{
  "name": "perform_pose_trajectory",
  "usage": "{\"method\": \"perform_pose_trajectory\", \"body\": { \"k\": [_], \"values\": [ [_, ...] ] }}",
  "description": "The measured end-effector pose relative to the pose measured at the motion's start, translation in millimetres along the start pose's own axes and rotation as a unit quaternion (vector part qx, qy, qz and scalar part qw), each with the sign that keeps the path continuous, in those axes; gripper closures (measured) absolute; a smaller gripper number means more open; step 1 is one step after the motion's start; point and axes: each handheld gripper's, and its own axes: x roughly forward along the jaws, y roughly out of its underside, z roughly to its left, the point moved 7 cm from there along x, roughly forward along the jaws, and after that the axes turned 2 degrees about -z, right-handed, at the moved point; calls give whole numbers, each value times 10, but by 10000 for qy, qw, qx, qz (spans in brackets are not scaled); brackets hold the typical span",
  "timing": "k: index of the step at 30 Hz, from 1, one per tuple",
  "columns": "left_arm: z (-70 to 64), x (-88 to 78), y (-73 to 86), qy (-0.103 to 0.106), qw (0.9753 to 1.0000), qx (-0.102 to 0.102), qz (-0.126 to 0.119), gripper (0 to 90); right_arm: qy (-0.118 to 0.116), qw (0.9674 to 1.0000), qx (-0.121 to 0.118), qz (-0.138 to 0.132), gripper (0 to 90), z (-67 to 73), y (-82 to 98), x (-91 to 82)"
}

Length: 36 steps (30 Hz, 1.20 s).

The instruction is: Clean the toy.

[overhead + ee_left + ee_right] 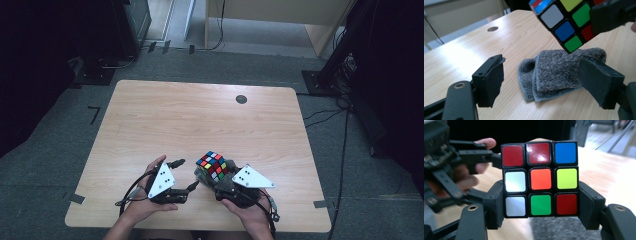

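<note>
**Two grippers at the table's near edge, cube clamped in the right one**

Two grippers worked low in the high view, close together near the bottom centre of the table.

1. Right gripper: it sat right of centre in the high view. Its jaws were clenched on the cube, one pad pressing each side of the cube's lower layer. In the right gripper view the cube stood upright at frame centre, with a red-red-blue top row, white-orange-yellow middle row and white-green-red bottom row facing the camera.

2. Cube position: it was held clear of the tabletop. In the left gripper view the cube hung tilted in the upper right of the frame, above the cloth.

3. Cloth: a grey folded piece lay flat on the wood, directly beneath the cube and at centre right in the left gripper view.

4. Left gripper: it sat left of centre in the high view, pointing toward the cube. Its jaws stood apart and released, with nothing pressed between the pads. The cloth lay beyond them, untouched.

5. Dark round disc: it lay near the table's far edge, upper centre right, well apart from both grippers.
</note>
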Motion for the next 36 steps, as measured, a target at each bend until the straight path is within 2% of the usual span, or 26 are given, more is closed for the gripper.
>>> {"method": "perform_pose_trajectory", "body": {
  "k": [2, 4, 7, 10, 12, 17, 24, 27, 31, 34, 36],
  "values": [
    [-14, 7, 5, -28, 9999, 143, -23, 223, -116, 9997, 200, 71, 346, 26, -12, -12],
    [-17, 20, 5, -88, 9994, 317, -115, 219, -207, 9993, 299, 96, 346, 52, -22, -13],
    [-39, 38, 3, -56, 9986, 470, -220, 196, -261, 9990, 334, 133, 346, 85, -21, -5],
    [-75, 64, 14, -147, 9967, 756, -260, 196, -380, 9980, 463, 187, 346, 122, -3, 16],
    [-100, 79, 22, -193, 9951, 931, -264, 195, -420, 9978, 455, 241, 346, 148, 11, 34],
    [-137, 62, 6, -237, 9925, 1151, -321, 214, -483, 9970, 497, 357, 346, 205, 39, 68],
    [-180, 64, 22, -339, 9886, 1434, -299, 246, -593, 9934, 826, 532, 346, 212, 74, 98],
    [-219, 77, 38, -399, 9857, 1621, -242, 308, -609, 9917, 944, 623, 345, 200, 94, 113],
    [-228, 86, 50, -454, 9852, 1649, -148, 316, -703, 9883, 1146, 727, 343, 167, 126, 128],
    [-216, 83, 39, -459, 9872, 1524, -75, 325, -726, 9889, 1130, 640, 331, 157, 110, 128],
    [-193, 73, 34, -396, 9901, 1345, -55, 327, -795, 9903, 1051, 444, 290, 162, 65, 105]
  ]
}}
